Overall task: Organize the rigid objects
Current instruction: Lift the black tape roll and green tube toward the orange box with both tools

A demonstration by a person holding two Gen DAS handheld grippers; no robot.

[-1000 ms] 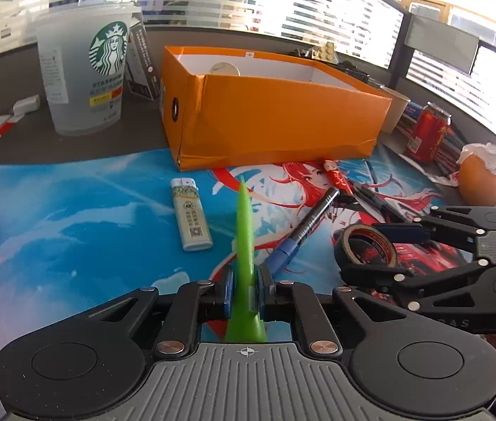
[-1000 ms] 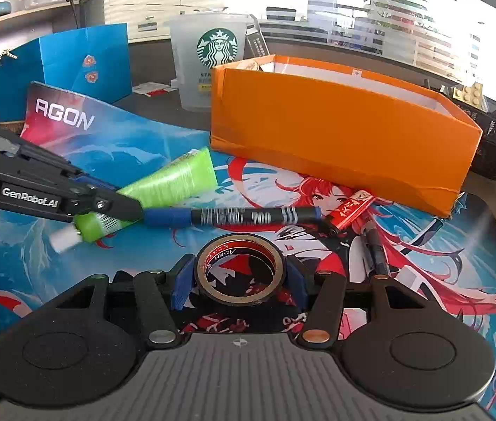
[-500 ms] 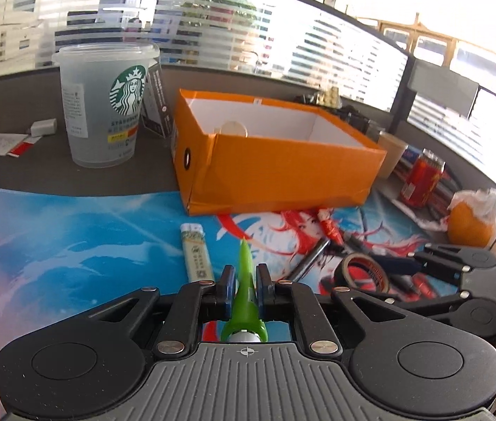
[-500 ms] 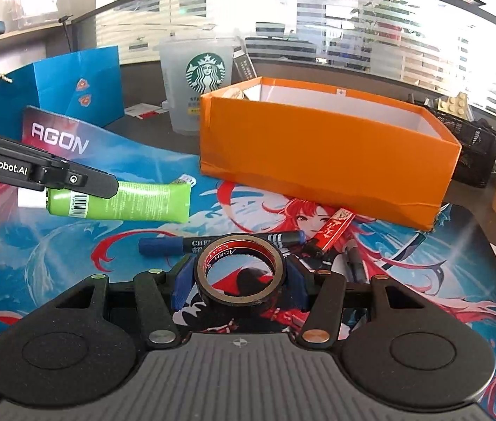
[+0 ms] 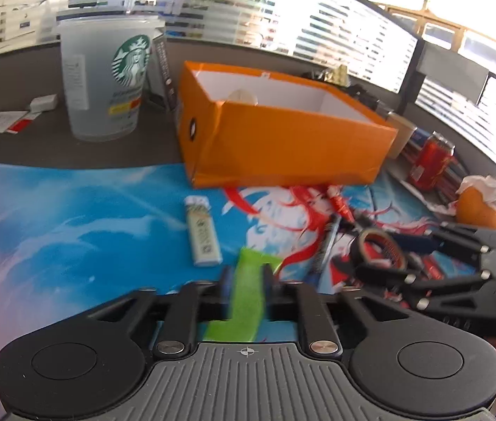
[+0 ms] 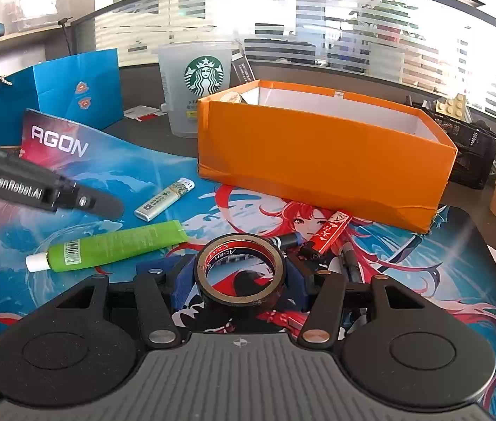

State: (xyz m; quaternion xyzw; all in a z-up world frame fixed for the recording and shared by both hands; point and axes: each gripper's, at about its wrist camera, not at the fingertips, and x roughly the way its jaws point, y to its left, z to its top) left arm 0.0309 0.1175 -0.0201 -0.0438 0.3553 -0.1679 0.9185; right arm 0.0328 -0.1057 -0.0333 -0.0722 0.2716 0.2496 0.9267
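Objects: one tube (image 6: pixel 114 245), one tape roll (image 6: pixel 240 270).

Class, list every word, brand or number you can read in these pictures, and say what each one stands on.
"AGON": desk mat.
"GenRobot.AI": side of the left gripper.
"ACHEM": inside the tape roll, upside down.
Too small or blurred to read: print under the cup logo, the green tube barcode digits, the lighter label.

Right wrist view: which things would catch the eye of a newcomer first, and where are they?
The open orange box dominates, at the back of the colourful mat. In the foreground, the right gripper holds a tape roll between its fingers. Left of the roll shows a bright green tube, below the left gripper and apart from it.
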